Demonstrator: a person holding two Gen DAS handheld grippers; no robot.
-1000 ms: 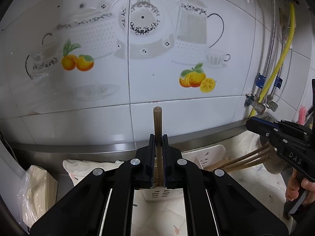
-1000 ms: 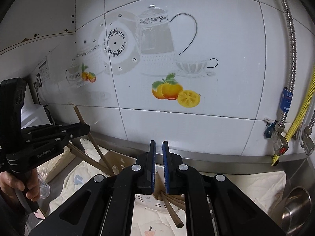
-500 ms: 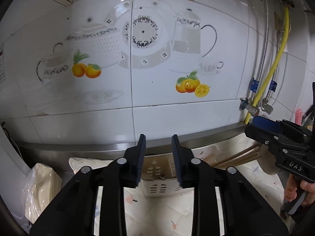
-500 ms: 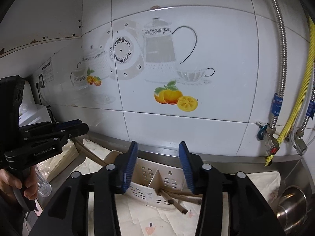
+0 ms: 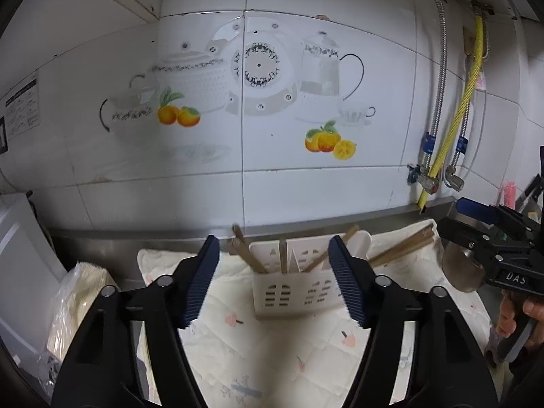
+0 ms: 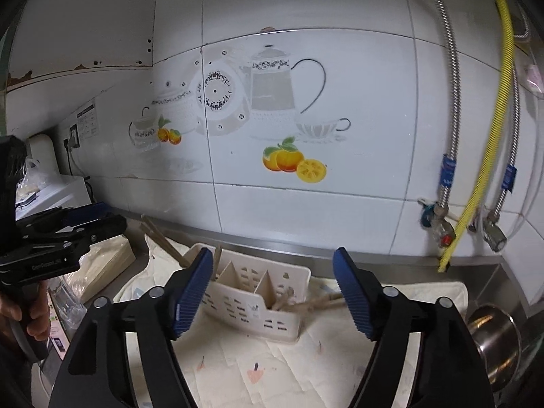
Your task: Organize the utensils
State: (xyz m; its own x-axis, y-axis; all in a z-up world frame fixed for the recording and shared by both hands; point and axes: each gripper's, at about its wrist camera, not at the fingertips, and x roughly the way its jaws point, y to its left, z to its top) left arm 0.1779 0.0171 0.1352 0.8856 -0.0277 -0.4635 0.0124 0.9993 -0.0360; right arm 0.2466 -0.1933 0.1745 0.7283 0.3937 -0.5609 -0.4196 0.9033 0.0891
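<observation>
A white slotted utensil holder (image 5: 295,282) stands on a pale cloth (image 5: 272,357) by the tiled wall; it also shows in the right wrist view (image 6: 258,301). Several wooden chopsticks (image 5: 248,253) stick out of its compartments, leaning left and right; they also show in the right wrist view (image 6: 306,302). My left gripper (image 5: 273,282) is open and empty, back from the holder. My right gripper (image 6: 272,294) is open and empty, above and in front of it. Each gripper shows at the edge of the other's view, the right one (image 5: 493,238) and the left one (image 6: 61,234).
A steel pot (image 6: 493,333) sits at the right. Pipes and a yellow hose (image 6: 476,156) run down the wall. A stack of bagged paper (image 5: 78,302) lies at the left, next to a white appliance (image 5: 20,265).
Both grippers have opened wide and pulled back from the holder. The left gripper let go of its chopstick, which now stands in the holder. The right gripper also released chopsticks.
</observation>
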